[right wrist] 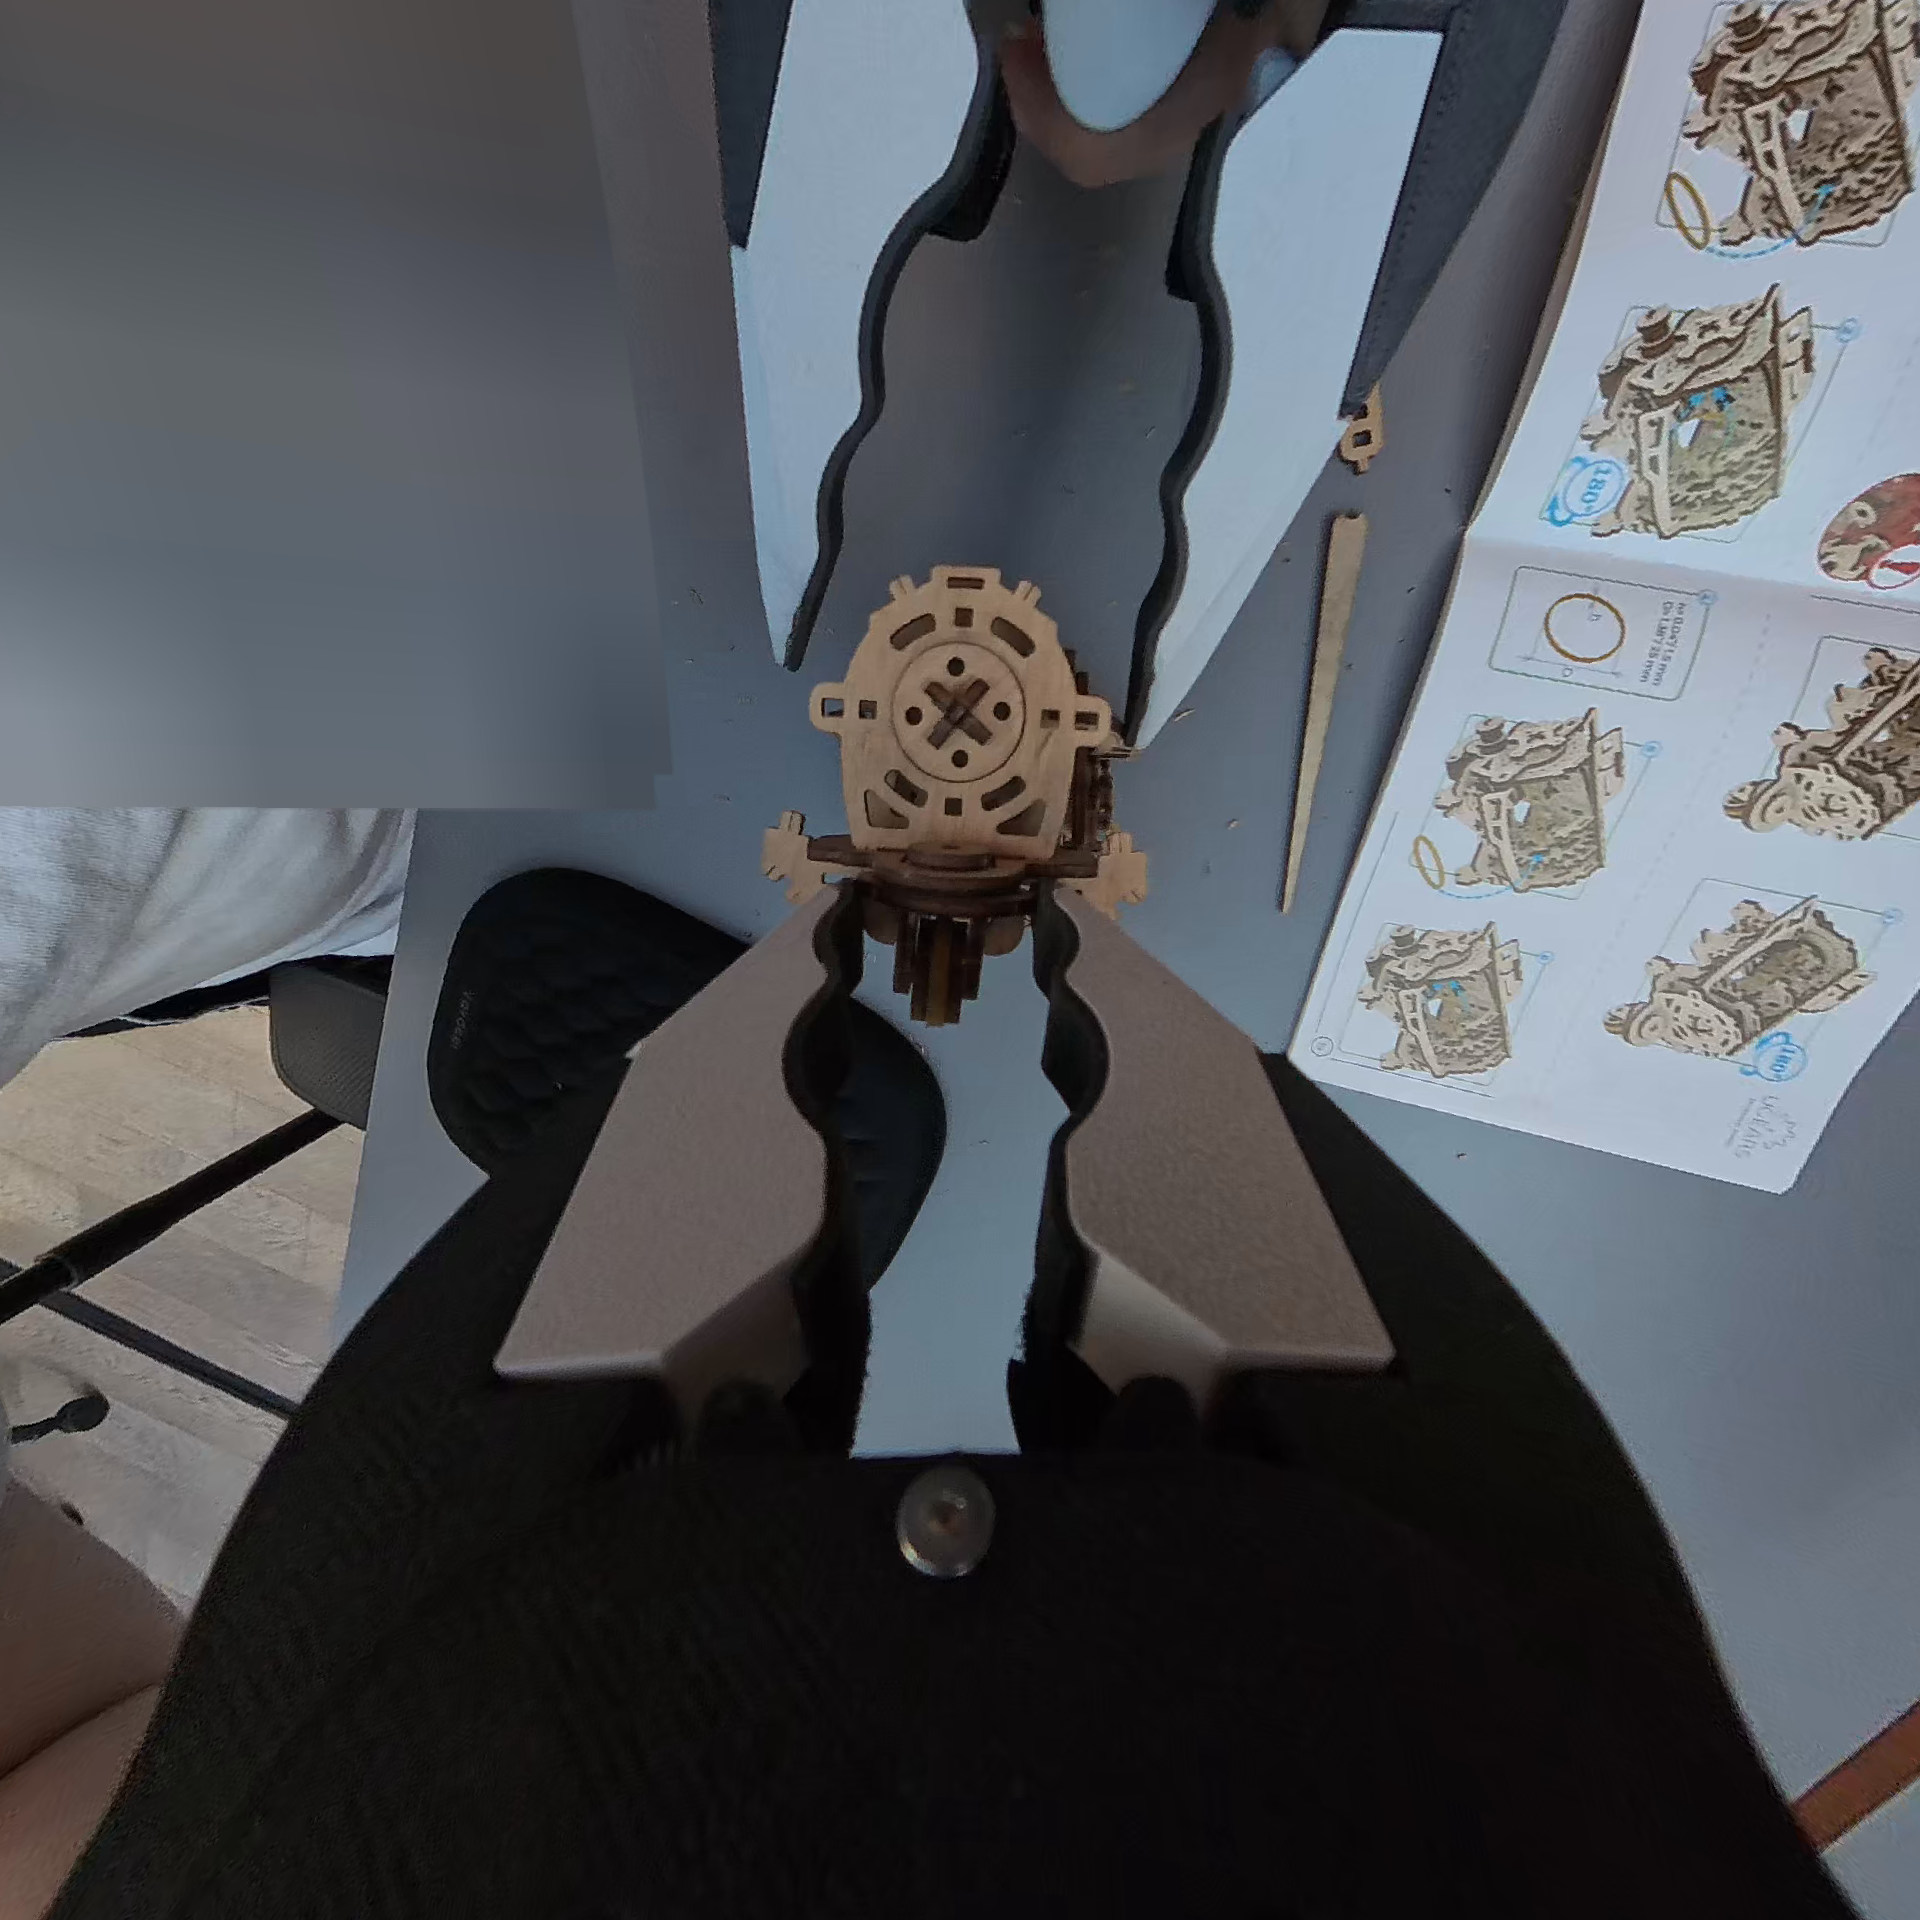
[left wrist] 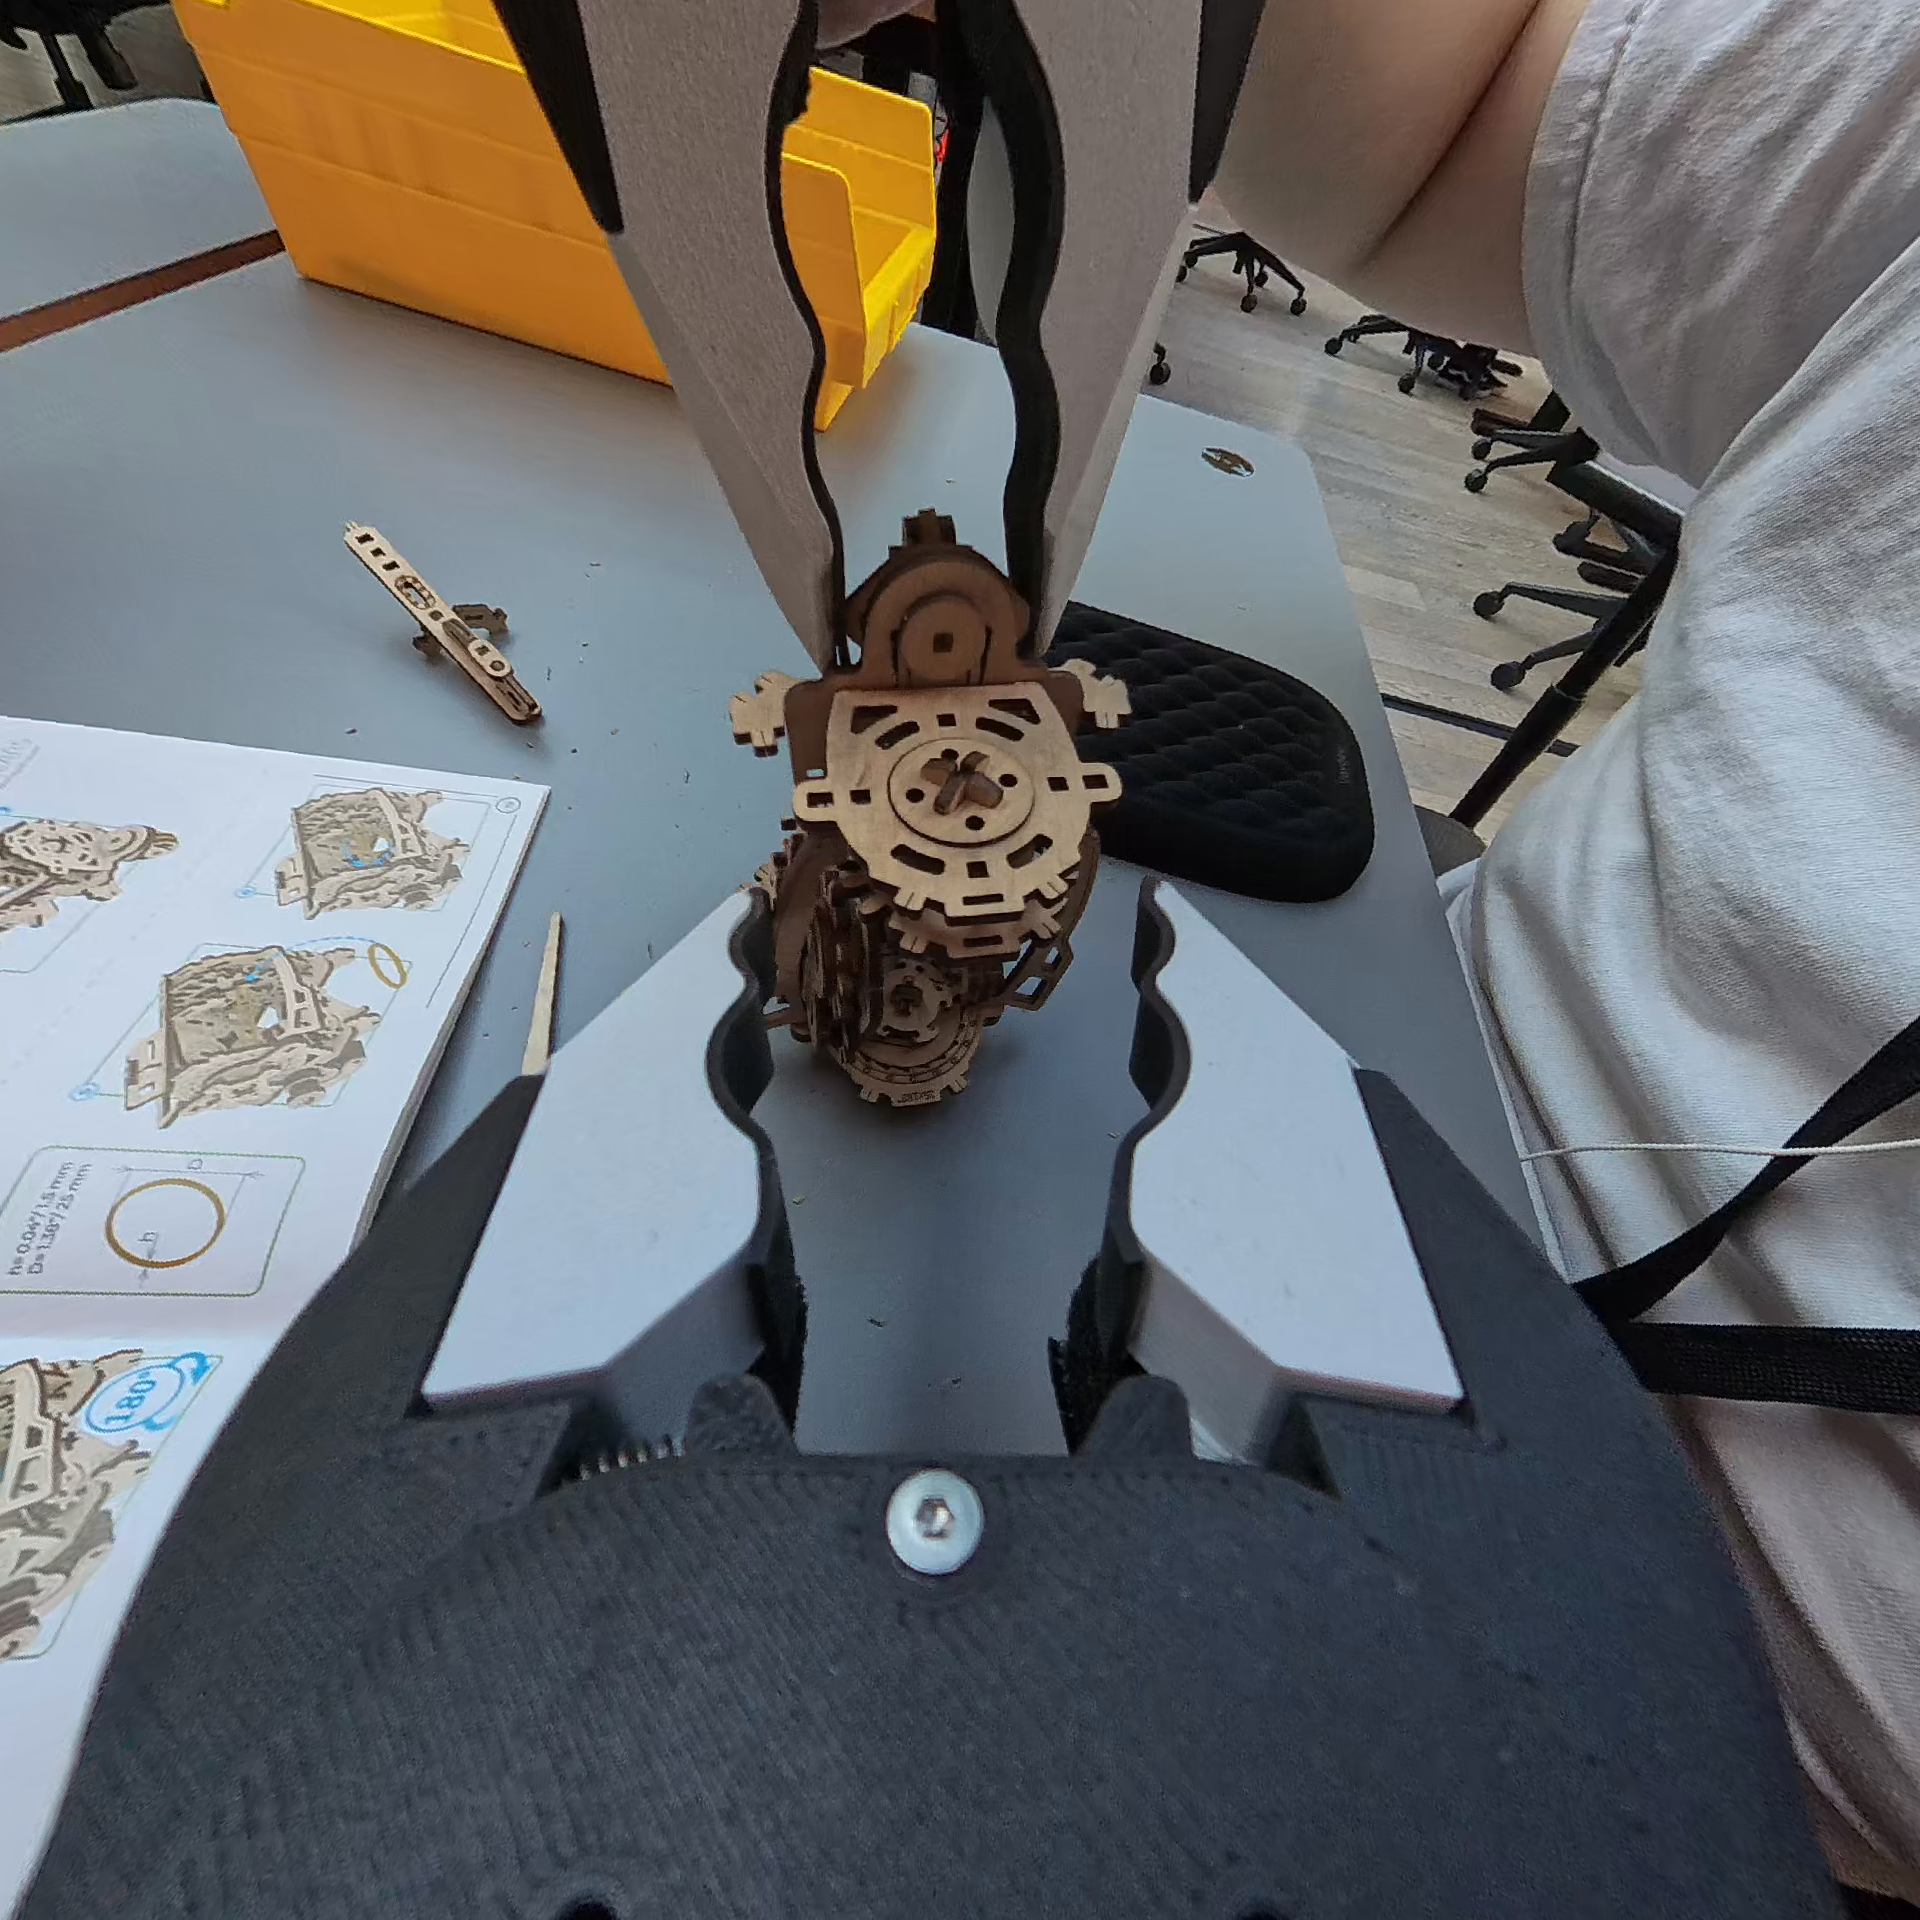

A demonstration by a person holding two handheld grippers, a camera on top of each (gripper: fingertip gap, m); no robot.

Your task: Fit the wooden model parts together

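A wooden model assembly [left wrist: 940, 821] of layered laser-cut plates and gears sits between both grippers over the grey table [left wrist: 312, 499]. My right gripper [right wrist: 940, 920] is shut on the narrow stacked end of the model [right wrist: 956, 727]; in the left wrist view it comes in from the top [left wrist: 935, 629]. My left gripper [left wrist: 951, 909] is open, with its fingers on either side of the gear end of the model. It shows open at the top of the right wrist view [right wrist: 966, 691]. I cannot tell whether the model touches the table.
An open instruction booklet [left wrist: 208, 987] lies at the left, with a wooden pick [left wrist: 542, 997] beside it. A loose slotted wooden strip [left wrist: 442, 623] lies farther back. A yellow bin [left wrist: 468, 187] stands at the back. A black mesh pad [left wrist: 1226, 769] and a person's arm are at the right.
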